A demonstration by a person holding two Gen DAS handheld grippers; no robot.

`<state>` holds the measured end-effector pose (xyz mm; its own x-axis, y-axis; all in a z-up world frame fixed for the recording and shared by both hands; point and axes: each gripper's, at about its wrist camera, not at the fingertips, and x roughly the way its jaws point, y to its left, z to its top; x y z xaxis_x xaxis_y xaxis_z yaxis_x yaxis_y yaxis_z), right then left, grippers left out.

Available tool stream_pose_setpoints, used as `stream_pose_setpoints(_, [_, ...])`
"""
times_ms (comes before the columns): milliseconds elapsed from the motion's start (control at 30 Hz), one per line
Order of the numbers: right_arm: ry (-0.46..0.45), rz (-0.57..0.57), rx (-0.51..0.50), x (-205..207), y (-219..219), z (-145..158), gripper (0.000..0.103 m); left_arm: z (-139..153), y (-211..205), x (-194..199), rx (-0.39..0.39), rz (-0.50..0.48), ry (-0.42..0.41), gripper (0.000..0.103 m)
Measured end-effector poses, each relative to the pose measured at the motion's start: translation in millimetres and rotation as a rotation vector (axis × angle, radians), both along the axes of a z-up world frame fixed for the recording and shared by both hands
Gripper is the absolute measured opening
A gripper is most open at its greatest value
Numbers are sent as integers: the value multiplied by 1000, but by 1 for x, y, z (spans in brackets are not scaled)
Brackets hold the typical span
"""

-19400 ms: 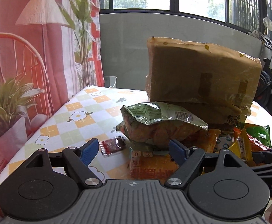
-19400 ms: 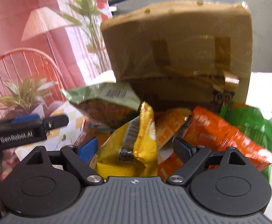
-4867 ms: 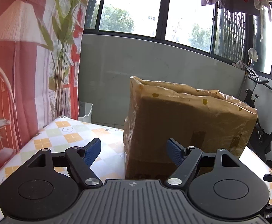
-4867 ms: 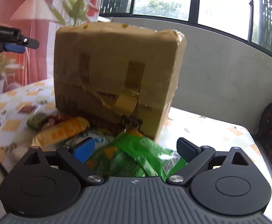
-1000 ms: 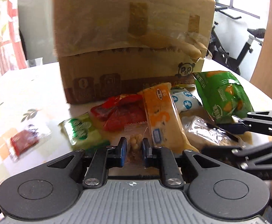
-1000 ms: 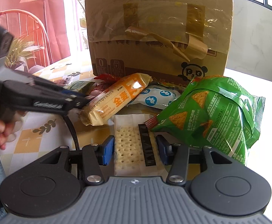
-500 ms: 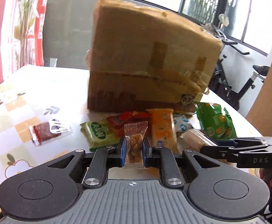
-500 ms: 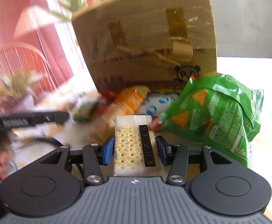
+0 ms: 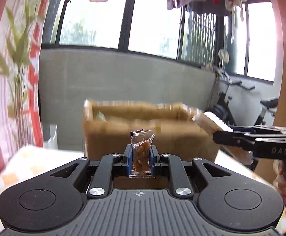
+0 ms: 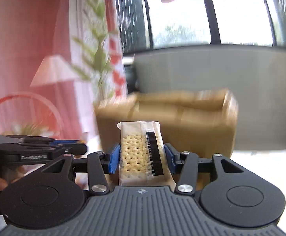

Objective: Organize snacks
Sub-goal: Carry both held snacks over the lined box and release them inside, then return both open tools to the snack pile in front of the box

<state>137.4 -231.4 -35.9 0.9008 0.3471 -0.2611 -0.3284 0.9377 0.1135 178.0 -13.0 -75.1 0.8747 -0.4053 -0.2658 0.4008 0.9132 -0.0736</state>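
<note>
Blue-padded and pressed tight, the left claw (image 9: pixel 140 160) pinches a small clear packet of brown dried snack (image 9: pixel 141 153), upright, its crimped top edge poking above the fingers. Over on the other side, the right claw (image 10: pixel 142 158) is clamped on a clear-wrapped cracker pack (image 10: pixel 138 153), which stands on end between the blue pads with a black strip down its wrapper. Both snacks are up in the air, held in front of the open cardboard box (image 9: pixel 148 125), which looks motion-blurred in both views. From the left wrist view the right claw (image 9: pixel 211 126) reaches in from the side, its cracker pack near the box's rim. Checked tabletop (image 9: pixel 31 163) shows at lower left.
</note>
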Motion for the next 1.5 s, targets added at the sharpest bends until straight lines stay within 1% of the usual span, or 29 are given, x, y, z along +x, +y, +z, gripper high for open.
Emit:
stream_pose_setpoints(67, [-51,-17,-37,18,-1,17,50,22,-8,14,-6,0,-51,19])
stream_pose_setpoints(100, [-71,-28,-57,28,-1,23,50,31,-13,22,3,-2,-70,19])
stream_pose_setpoints(167, [-77,-56,-74,53,-3,31,50,42,-29,46,30,-2,-73,19])
stream_pose_setpoints(200, [-69,-70,-73,64,-2,32,50,45,-34,58,37,7,-65,19])
stream_pose_setpoints(300, [-31,-106,-72,100,-3,27,50,47,-51,93,33,43,-3,19])
stream_pose_setpoints(433, [49,-151,-77,129,-2,9,50,34,-63,121,107,114,54,19])
stream_pose_setpoints(467, [68,-168,-79,131,-1,5,50,32,-64,124,114,126,60,23])
stream_pose_setpoints(500, [81,-176,-76,134,0,2,50,31,-65,125,118,133,66,42])
stream_pose_setpoints(533, [89,-166,-72,135,0,1,52,31,-65,123,119,119,67,56])
stream_pose_setpoints(567, [87,-157,-74,134,1,0,52,31,-63,119,119,92,53,74])
stream_pose_setpoints(600, [79,-153,-78,132,1,-1,55,31,-61,113,121,72,26,77])
stream_pose_setpoints(633, [67,-153,-79,128,1,0,62,30,-58,107,132,70,9,77])
stream_pose_setpoints(700, [50,-149,-60,118,-3,2,67,30,-48,98,136,82,22,77])
stream_pose_setpoints(833, [36,-142,-6,93,-8,7,67,28,-17,90,45,81,71,76])
stream_pose_setpoints(1033, [-33,-137,29,46,-2,7,67,24,14,56,29,62,101,76])
stream_pose_setpoints(1200, [-56,-169,50,13,7,-11,67,6,32,26,21,59,118,76])
stream_pose_setpoints(1300, [-56,-190,61,-3,15,-27,67,-12,34,13,41,95,128,75])
stream_pose_setpoints(1400, [-17,-201,105,-17,16,-43,67,-32,31,1,68,135,124,74])
stream_pose_setpoints(1467, [18,-199,131,-24,15,-53,67,-45,32,-7,44,158,139,73])
stream_pose_setpoints(1500, [33,-193,123,-27,17,-58,67,-52,33,-13,29,177,149,72])
